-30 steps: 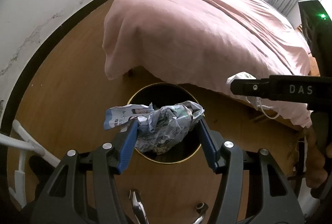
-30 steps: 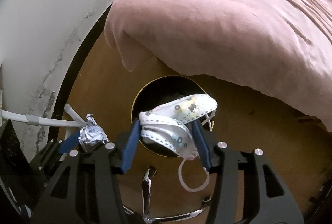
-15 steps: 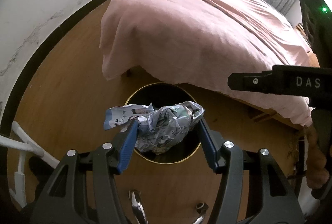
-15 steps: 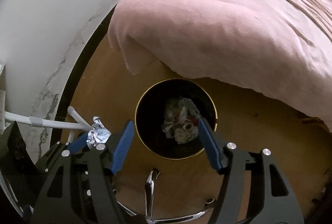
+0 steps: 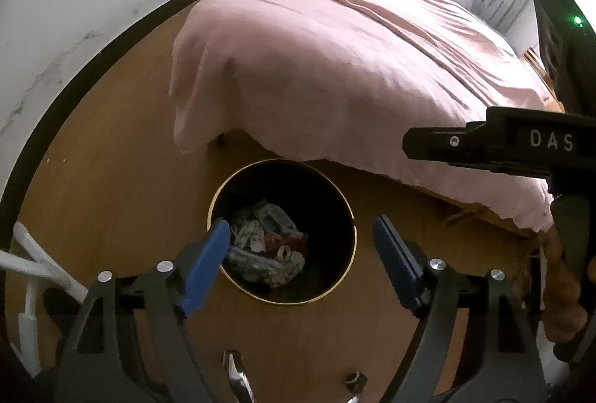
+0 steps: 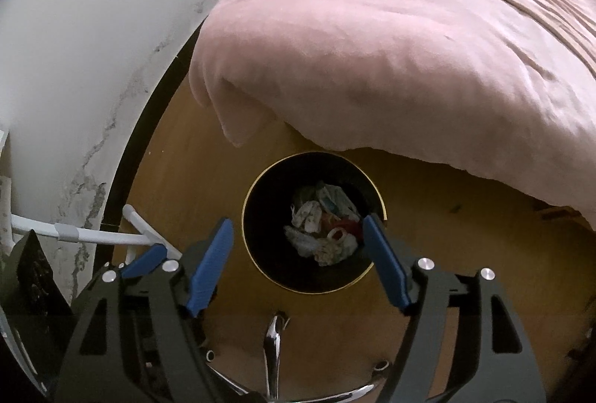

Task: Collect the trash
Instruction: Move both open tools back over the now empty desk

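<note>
A black waste bin (image 5: pixel 313 190) with a gold rim stands on the wooden floor at the foot of the bed. Crumpled paper, a face mask and other trash (image 5: pixel 264 246) lie in its bottom. My left gripper (image 5: pixel 300 221) hangs over the bin with its jaws opening and nothing between them. In the right wrist view the same bin (image 6: pixel 272 194) holds the trash (image 6: pixel 324 227), and my right gripper (image 6: pixel 297 220) is above it, jaws also opening and empty. The right gripper's black body (image 5: pixel 521 142) shows at the right edge of the left wrist view.
A bed under a pink cover (image 5: pixel 335 67) overhangs the floor just behind the bin. A white wall with black skirting (image 6: pixel 74 67) runs on the left, with a white tube frame (image 6: pixel 89 235) at its foot. A chrome chair base (image 6: pixel 273 339) lies near me.
The face mask left the right gripper and the crumpled paper left the left gripper; both now lie in the bin. Both pairs of jaws stand wider apart.
</note>
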`<action>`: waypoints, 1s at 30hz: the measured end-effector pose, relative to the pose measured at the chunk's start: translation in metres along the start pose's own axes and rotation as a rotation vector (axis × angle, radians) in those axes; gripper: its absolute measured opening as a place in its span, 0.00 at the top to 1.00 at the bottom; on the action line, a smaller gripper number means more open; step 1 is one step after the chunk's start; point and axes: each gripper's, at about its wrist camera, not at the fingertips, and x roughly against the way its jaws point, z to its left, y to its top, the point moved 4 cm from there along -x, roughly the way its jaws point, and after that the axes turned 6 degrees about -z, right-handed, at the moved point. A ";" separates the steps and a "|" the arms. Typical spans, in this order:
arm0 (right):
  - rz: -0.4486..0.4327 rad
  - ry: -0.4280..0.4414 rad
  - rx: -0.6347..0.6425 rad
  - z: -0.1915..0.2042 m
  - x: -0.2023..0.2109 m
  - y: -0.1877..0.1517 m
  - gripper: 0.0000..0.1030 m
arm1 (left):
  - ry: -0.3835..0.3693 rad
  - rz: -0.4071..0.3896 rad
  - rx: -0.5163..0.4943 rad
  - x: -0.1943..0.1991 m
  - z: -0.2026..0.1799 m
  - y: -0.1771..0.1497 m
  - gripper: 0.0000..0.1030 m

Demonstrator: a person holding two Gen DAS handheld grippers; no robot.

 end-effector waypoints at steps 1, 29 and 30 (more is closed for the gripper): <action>-0.009 0.004 0.006 0.002 0.002 0.001 0.31 | 0.011 -0.004 0.001 0.003 0.000 0.001 0.21; -0.333 0.558 0.774 0.383 0.227 -0.077 0.18 | 0.859 -0.417 0.440 0.526 0.152 -0.121 0.09; -0.331 0.579 0.814 0.400 0.233 -0.090 0.18 | 0.904 -0.446 0.493 0.552 0.158 -0.142 0.08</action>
